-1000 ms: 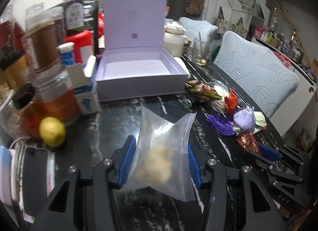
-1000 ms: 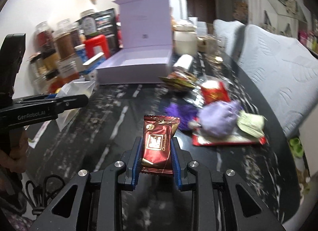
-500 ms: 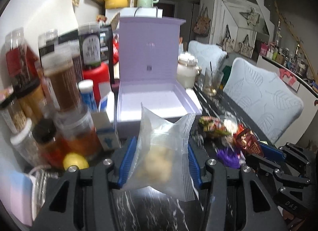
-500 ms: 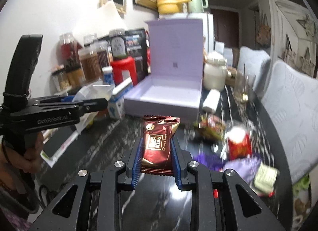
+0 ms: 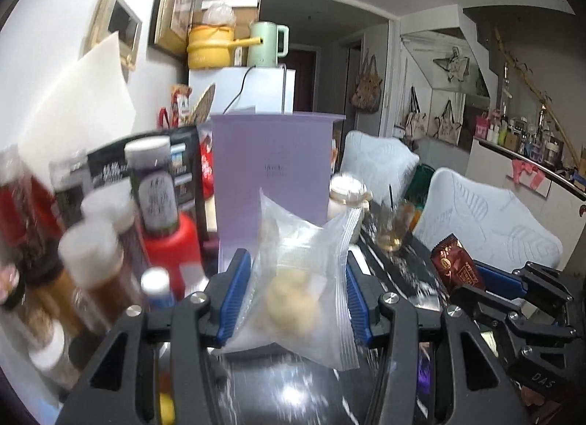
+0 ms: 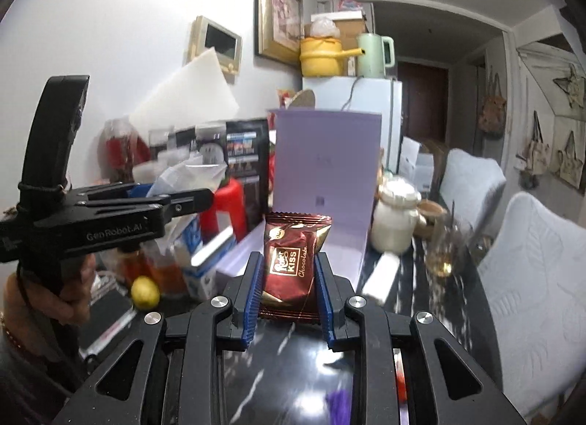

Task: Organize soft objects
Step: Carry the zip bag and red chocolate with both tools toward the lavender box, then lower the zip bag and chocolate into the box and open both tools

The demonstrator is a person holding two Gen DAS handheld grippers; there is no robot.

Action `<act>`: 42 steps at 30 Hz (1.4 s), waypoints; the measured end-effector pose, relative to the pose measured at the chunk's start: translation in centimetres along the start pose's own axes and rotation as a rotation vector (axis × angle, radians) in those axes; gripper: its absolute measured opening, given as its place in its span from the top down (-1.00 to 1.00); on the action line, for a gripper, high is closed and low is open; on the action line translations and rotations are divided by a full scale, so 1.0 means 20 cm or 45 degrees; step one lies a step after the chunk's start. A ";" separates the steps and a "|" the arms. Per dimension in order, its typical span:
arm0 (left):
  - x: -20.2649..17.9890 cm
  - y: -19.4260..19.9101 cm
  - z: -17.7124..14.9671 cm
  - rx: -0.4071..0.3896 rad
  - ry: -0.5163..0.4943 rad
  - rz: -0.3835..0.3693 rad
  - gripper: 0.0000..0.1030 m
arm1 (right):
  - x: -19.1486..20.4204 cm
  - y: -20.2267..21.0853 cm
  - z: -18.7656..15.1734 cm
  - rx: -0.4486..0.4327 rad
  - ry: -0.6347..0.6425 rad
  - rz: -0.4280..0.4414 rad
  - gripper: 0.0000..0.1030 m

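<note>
My left gripper is shut on a clear zip bag with pale lumps inside, held up above the dark marble table. My right gripper is shut on a dark red chocolate packet, also lifted off the table. Straight ahead of both stands the open lilac box, its upright lid facing me and its tray mostly hidden behind the held items. In the left wrist view the right gripper with the packet is at the right. The left gripper crosses the right wrist view's left side, with a hand under it.
Jars and bottles, a red container and a milk carton crowd the table's left side, with a lemon beside them. A white ceramic jar, a glass and pale padded chairs are on the right.
Both grippers have risen and tipped up with their loads still gripped. The box tray and the loose snacks on the table have dropped out of sight; the box lid now fills the middle.
</note>
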State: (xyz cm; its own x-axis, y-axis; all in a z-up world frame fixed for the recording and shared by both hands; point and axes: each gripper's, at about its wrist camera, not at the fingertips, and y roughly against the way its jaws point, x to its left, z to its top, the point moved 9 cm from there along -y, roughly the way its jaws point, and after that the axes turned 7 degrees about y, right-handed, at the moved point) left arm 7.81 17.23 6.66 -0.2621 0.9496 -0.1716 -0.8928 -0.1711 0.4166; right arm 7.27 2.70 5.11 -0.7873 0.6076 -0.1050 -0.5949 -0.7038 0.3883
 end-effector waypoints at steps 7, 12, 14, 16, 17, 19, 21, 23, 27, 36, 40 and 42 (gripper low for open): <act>0.02 -0.21 0.22 -0.054 -0.014 -0.006 0.04 | -0.13 -0.14 0.21 -0.078 0.002 -0.025 0.47; 0.05 -0.38 0.34 -0.085 -0.014 0.019 0.04 | -0.20 -0.30 0.34 -0.111 0.015 -0.044 0.47; 0.07 -0.46 0.37 -0.091 -0.013 0.032 0.04 | -0.23 -0.38 0.37 -0.114 0.018 -0.044 0.47; 0.09 -0.53 0.40 -0.089 -0.015 0.048 0.04 | -0.25 -0.45 0.40 -0.109 0.015 -0.044 0.47; 0.10 -0.57 0.40 -0.084 -0.017 0.057 0.04 | -0.26 -0.50 0.41 -0.104 0.010 -0.041 0.47; 0.12 -0.65 0.41 -0.066 -0.022 0.082 0.04 | -0.28 -0.58 0.41 -0.092 0.000 -0.040 0.47; 0.14 -0.74 0.39 -0.038 -0.028 0.109 0.04 | -0.31 -0.66 0.42 -0.081 -0.006 -0.054 0.47; 0.16 -0.82 0.36 0.002 -0.030 0.120 0.04 | -0.33 -0.73 0.41 -0.064 -0.018 -0.054 0.47; 0.19 -0.97 0.28 0.099 -0.031 0.145 0.04 | -0.37 -0.87 0.36 0.000 -0.039 -0.055 0.47; 0.21 -1.19 0.09 0.279 -0.041 0.167 0.04 | -0.41 -1.10 0.19 0.180 -0.064 -0.040 0.47; 0.21 -1.25 0.03 0.326 -0.035 0.172 0.04 | -0.45 -1.16 0.10 0.272 -0.098 -0.039 0.47; 0.22 -1.28 0.00 0.363 -0.038 0.177 0.04 | -0.47 -1.19 0.06 0.314 -0.111 -0.040 0.47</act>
State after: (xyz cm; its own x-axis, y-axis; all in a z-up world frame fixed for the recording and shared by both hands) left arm 29.56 25.79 -4.88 -0.3598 0.9303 -0.0712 -0.7093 -0.2231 0.6686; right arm 29.05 14.23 -2.03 -0.7456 0.6648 -0.0451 -0.5531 -0.5797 0.5984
